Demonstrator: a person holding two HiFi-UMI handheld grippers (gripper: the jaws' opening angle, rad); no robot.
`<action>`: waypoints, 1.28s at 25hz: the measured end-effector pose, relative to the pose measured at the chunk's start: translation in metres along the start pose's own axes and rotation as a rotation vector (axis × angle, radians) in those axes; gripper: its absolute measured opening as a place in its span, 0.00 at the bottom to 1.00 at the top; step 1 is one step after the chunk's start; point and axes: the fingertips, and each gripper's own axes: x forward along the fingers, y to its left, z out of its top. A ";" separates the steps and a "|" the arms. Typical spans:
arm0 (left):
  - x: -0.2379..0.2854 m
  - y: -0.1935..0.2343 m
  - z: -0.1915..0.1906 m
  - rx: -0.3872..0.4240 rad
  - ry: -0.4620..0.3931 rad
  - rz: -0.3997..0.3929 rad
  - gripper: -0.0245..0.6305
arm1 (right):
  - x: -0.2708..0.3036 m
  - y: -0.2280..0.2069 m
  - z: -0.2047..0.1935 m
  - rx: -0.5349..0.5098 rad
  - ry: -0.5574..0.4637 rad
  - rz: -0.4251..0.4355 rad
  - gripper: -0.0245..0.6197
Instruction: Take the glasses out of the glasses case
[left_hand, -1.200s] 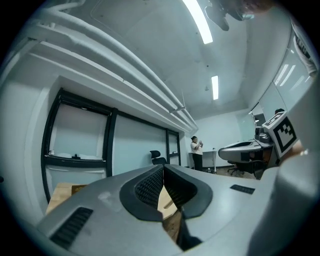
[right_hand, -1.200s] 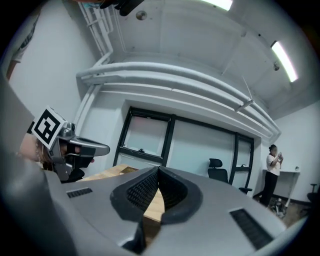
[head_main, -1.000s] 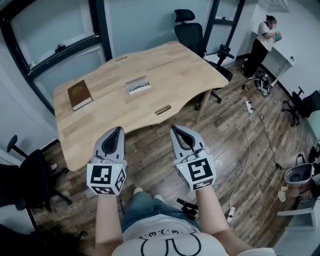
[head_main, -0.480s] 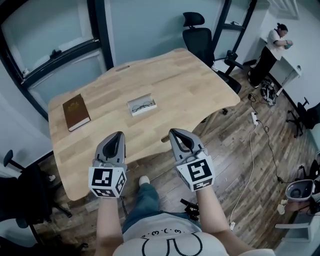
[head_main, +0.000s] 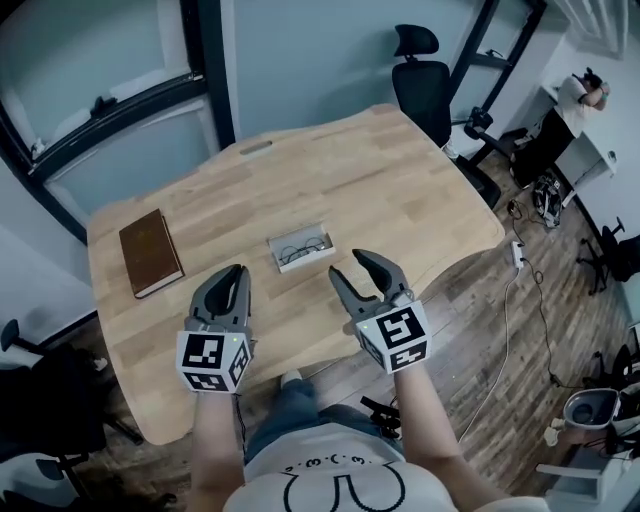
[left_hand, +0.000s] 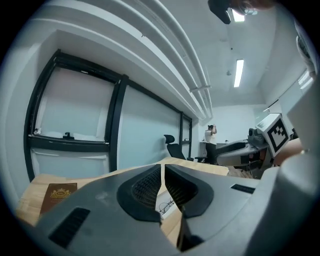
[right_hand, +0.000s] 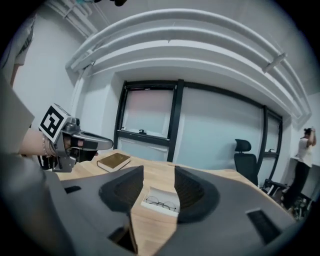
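Note:
A white glasses case (head_main: 301, 248) lies open on the wooden table (head_main: 400, 180), with thin wire glasses (head_main: 304, 250) inside. My left gripper (head_main: 236, 272) hovers over the table's near edge, left of the case, jaws shut and empty. To the case's right, my right gripper (head_main: 350, 266) has its jaws opening with nothing between them. The right gripper view shows the case (right_hand: 161, 202) and its glasses ahead, framed by the spread jaws of that gripper (right_hand: 159, 172). In the left gripper view a corner of the case (left_hand: 167, 207) peeks past the shut gripper (left_hand: 163, 167).
A brown book (head_main: 150, 252) lies at the table's left end. A black office chair (head_main: 430, 85) stands behind the table's far right corner. A person (head_main: 585, 95) stands at a desk far right. Cables lie on the wood floor (head_main: 520, 300).
Both grippers have moved forward from over the floor to over the table's near edge, close to the case. The right jaws have gone from shut to spread; the left stay shut.

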 end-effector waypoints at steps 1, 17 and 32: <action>0.006 0.005 -0.002 -0.010 0.006 -0.006 0.07 | 0.010 -0.001 -0.003 -0.001 0.020 0.016 0.42; 0.052 0.057 -0.051 -0.111 0.126 0.160 0.22 | 0.123 -0.014 -0.090 -0.394 0.320 0.363 0.36; 0.035 0.087 -0.104 -0.181 0.265 0.386 0.22 | 0.190 0.004 -0.177 -0.853 0.539 0.768 0.32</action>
